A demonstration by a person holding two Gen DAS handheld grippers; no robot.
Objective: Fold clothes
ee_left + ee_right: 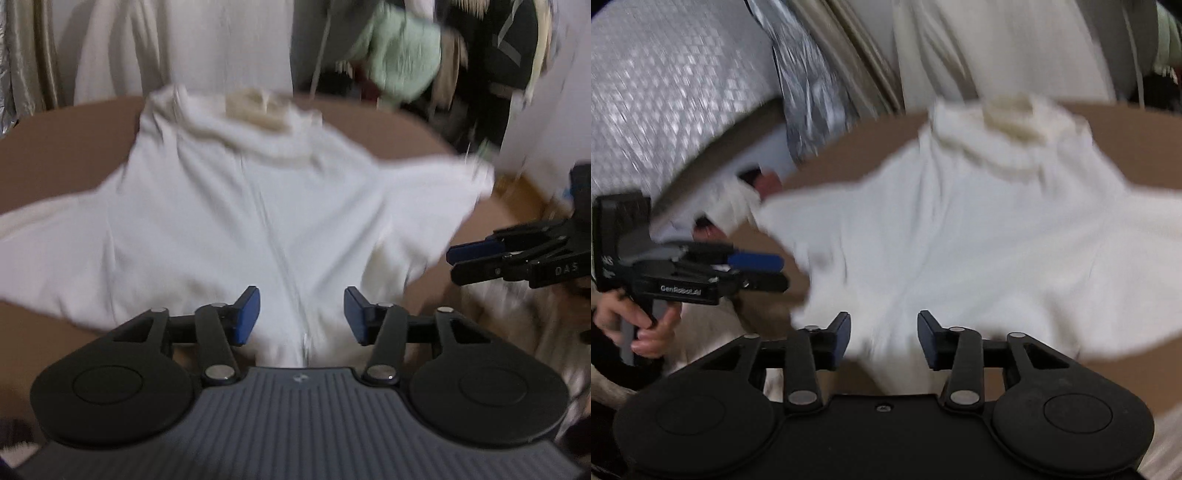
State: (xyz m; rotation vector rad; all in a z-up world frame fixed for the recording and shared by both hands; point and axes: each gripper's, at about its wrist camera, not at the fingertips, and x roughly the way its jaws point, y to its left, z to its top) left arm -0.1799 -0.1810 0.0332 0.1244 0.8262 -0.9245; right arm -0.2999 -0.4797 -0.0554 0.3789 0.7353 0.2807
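Jacket (pixel 229 206) lies spread on bench (pixel 66 147), zip up. Left claw (pixel 301 315) and right claw (pixel 884 339) both part open, empty. Best next: flatten sleeves, then pinch an outer edge.

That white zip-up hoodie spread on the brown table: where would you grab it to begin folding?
Probably the sleeve tip of the white hoodie, coming from that outer side. The sleeves lie splayed outward from the body, with loose edges over the brown table.
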